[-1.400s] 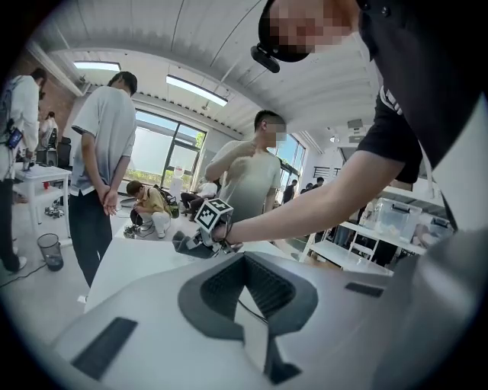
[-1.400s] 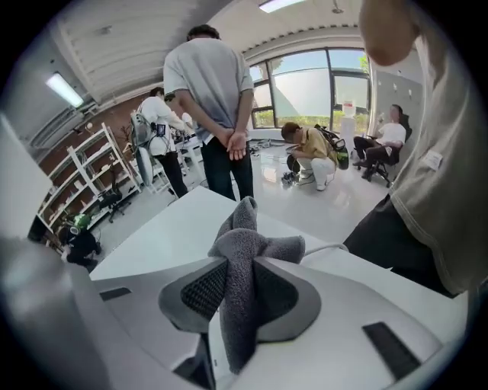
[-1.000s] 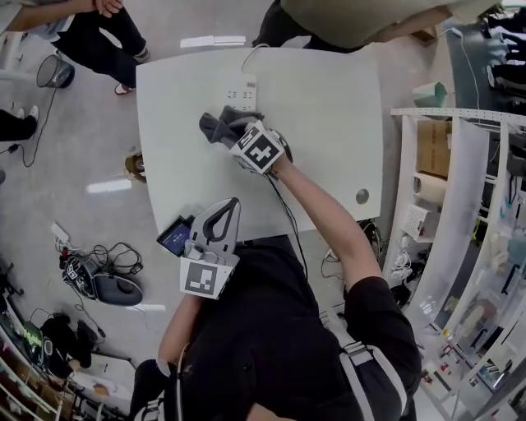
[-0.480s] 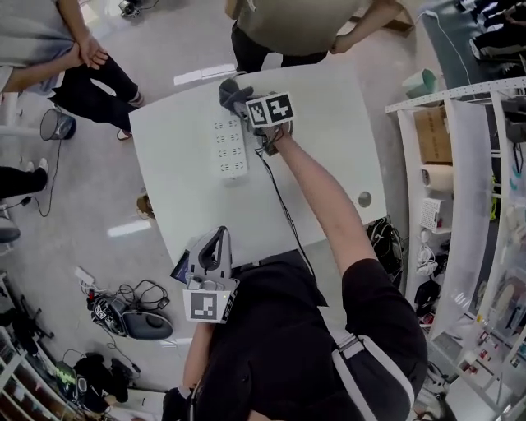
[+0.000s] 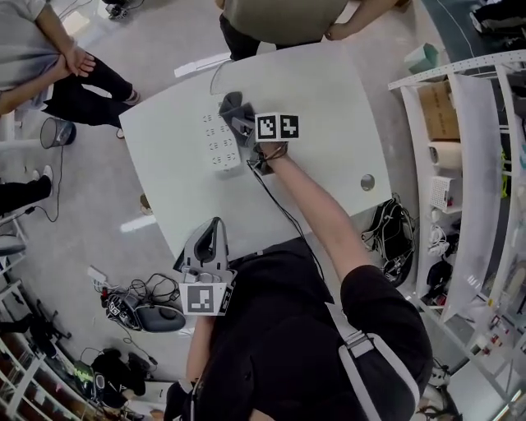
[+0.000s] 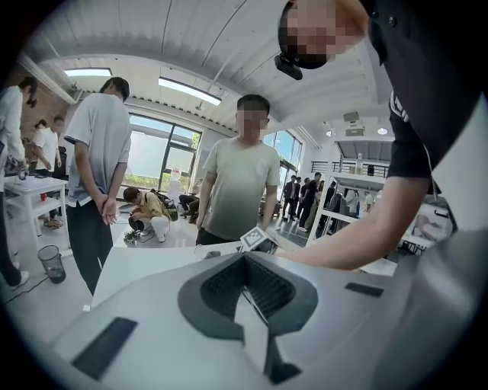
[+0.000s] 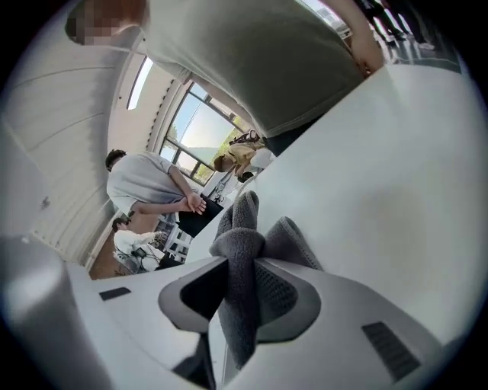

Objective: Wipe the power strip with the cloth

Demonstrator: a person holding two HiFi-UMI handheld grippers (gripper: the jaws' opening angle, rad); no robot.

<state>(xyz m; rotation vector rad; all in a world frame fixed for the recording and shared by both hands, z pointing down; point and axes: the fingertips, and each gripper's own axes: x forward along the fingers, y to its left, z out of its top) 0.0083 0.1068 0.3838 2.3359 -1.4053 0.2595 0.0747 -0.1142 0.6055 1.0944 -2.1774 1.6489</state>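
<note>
A white power strip (image 5: 215,138) lies on the white table (image 5: 329,99) at its far left part. My right gripper (image 5: 244,125) is shut on a dark grey cloth (image 5: 233,108), which rests against the strip's far right edge. In the right gripper view the cloth (image 7: 248,236) bulges out between the two jaws of the right gripper (image 7: 242,293), above the table (image 7: 396,175). My left gripper (image 5: 212,236) hangs at the table's near edge, shut and with nothing in it. In the left gripper view the left gripper (image 6: 248,282) points across the table (image 6: 145,263) at the right gripper's marker cube (image 6: 258,238).
A person (image 5: 283,16) stands at the table's far edge, another (image 5: 41,49) at the far left. Shelving (image 5: 468,123) runs along the right. Cables and bags (image 5: 136,308) lie on the floor at the left. A thin black cable (image 5: 279,205) crosses the table.
My right gripper carried the cloth along the strip from its near part to its far end, then came back a little. The left gripper stayed shut at the table's near edge.
</note>
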